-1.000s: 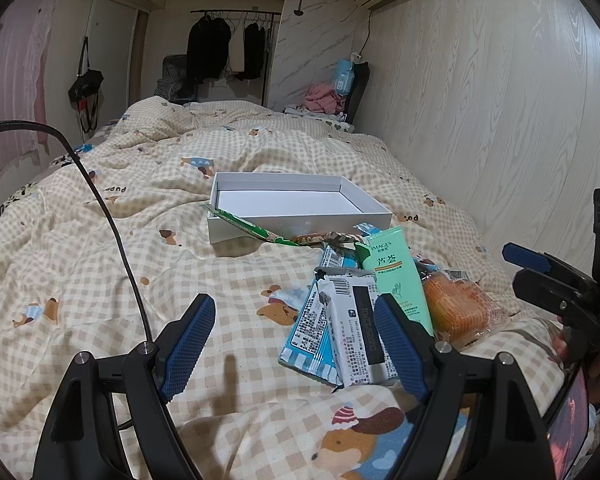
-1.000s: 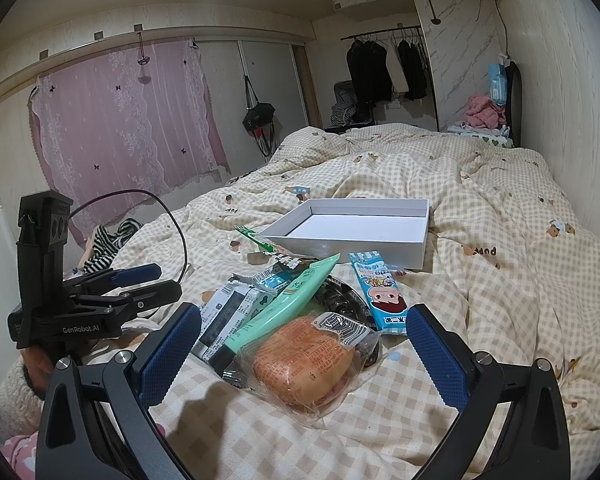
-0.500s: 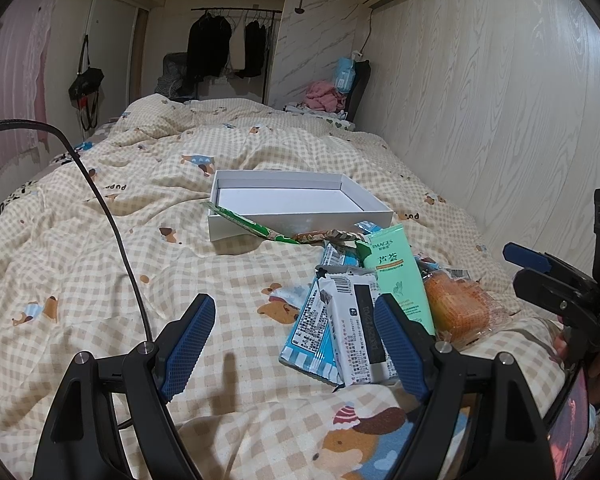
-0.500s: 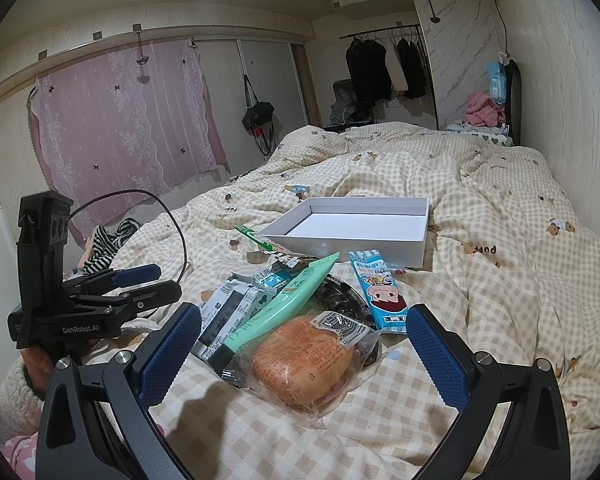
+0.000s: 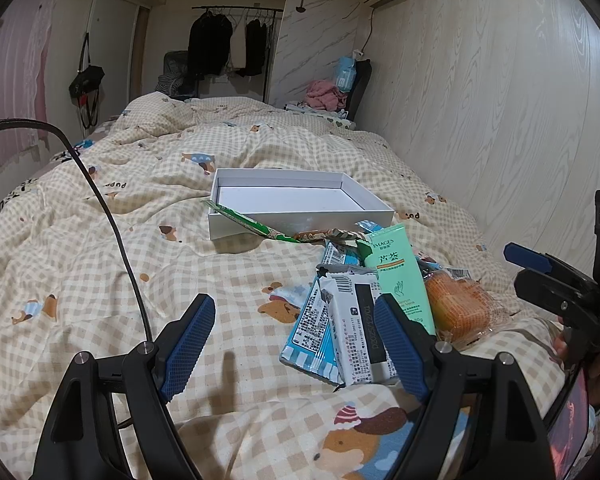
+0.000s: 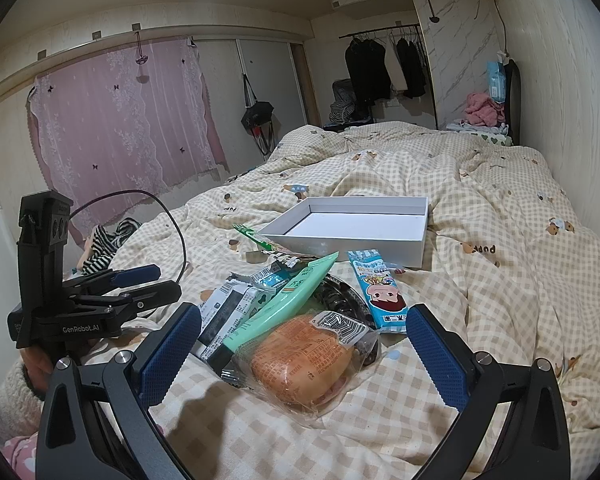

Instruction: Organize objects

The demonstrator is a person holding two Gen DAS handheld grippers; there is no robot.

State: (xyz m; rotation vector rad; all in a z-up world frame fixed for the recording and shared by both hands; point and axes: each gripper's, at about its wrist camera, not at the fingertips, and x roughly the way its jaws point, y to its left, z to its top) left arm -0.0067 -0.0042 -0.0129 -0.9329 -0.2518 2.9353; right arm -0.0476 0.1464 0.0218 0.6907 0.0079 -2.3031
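A pile of packets lies on the checked quilt in front of an empty white box (image 5: 284, 200) (image 6: 352, 228). The pile holds a mint green tube (image 5: 400, 276) (image 6: 284, 300), a wrapped orange bun (image 5: 456, 308) (image 6: 300, 360), a grey-white snack pack (image 5: 356, 332) (image 6: 224, 312) and a blue cartoon packet (image 6: 380, 292). A thin green packet (image 5: 252, 222) leans on the box's front wall. My left gripper (image 5: 296, 344) hovers open, just left of the pile. My right gripper (image 6: 304, 356) is open, with the bun lying between its fingers, untouched.
A wood-panel wall (image 5: 500, 120) runs along the bed's right side. A black cable (image 5: 100, 208) trails over the quilt on the left. Pink curtains (image 6: 120, 120) and a clothes rack (image 6: 384, 64) stand beyond the bed. A hand in a fuzzy sleeve (image 6: 8, 392) holds the left gripper.
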